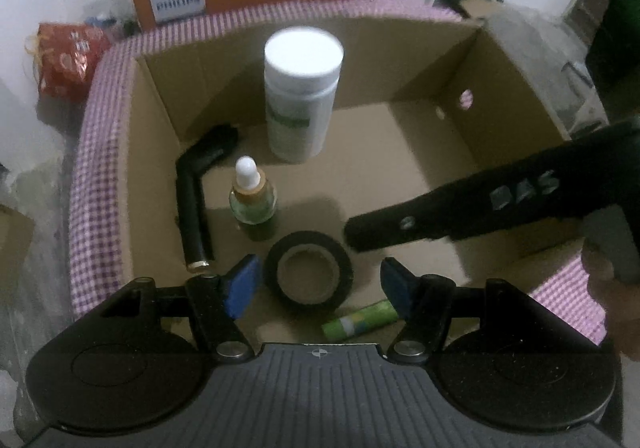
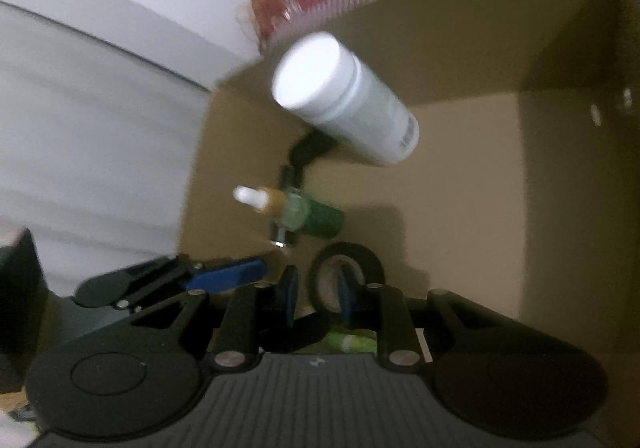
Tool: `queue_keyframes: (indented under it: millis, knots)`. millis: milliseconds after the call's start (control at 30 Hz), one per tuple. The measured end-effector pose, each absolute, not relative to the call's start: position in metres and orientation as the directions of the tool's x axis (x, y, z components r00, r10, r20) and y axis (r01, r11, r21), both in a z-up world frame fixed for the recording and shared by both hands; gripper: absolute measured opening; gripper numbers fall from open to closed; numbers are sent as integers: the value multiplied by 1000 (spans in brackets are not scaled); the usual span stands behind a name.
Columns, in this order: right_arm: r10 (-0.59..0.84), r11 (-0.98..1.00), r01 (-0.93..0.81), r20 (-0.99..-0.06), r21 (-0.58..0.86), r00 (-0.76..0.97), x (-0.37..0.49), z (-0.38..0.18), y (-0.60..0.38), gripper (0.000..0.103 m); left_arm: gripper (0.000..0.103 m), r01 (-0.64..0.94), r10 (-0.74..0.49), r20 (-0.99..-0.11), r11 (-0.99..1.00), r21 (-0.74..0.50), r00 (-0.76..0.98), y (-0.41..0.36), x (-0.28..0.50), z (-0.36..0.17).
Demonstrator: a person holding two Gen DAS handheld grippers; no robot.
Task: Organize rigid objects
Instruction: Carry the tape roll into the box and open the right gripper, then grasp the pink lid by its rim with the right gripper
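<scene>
Both grippers are held over the cardboard box (image 1: 160, 152).
The left gripper (image 1: 318, 288) is open around the tape roll (image 1: 309, 273); the right gripper (image 2: 318, 294), nearly closed, holds nothing, the tape roll just ahead.

Both views are dimly lit and softened by motion blur, the right wrist view more so. Glare is seen on the white cylindrical plastic bottle's cap (image 1: 303, 52); straight edges around it are bowed.
</scene>
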State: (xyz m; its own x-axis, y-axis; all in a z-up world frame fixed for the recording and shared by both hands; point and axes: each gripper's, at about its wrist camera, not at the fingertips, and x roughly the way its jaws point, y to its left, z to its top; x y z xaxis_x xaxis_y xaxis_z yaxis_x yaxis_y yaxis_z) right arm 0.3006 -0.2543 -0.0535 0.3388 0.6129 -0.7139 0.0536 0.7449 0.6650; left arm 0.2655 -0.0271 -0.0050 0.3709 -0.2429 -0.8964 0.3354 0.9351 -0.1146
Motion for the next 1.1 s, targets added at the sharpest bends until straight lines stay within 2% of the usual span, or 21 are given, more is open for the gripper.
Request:
queue_keyframes:
  millis: [300, 567, 800, 933, 1100]
  knots:
    - [633, 689, -33, -579, 724, 515, 212, 11, -287, 24, 67, 369, -304, -794, 923, -108, 527, -13, 193, 48]
    - [631, 668, -49, -530, 742, 566, 128, 14, -290, 25, 68, 354, -324, -745, 927, -125, 583, -1, 135, 40]
    - [568, 739, -5, -619, 674, 542, 82, -21, -264, 29, 68, 386, -335, -776, 913, -129, 535, -13, 104, -6]
    - [507, 794, 25, -685, 607, 524, 79, -44, -248, 29, 68, 415, -298, -801, 907, -69, 519, -25, 99, -35]
    - [472, 808, 73, -718, 584, 512, 90, -68, -243, 29, 68, 455, -302, -819, 889, -56, 489, -36, 99, -53]
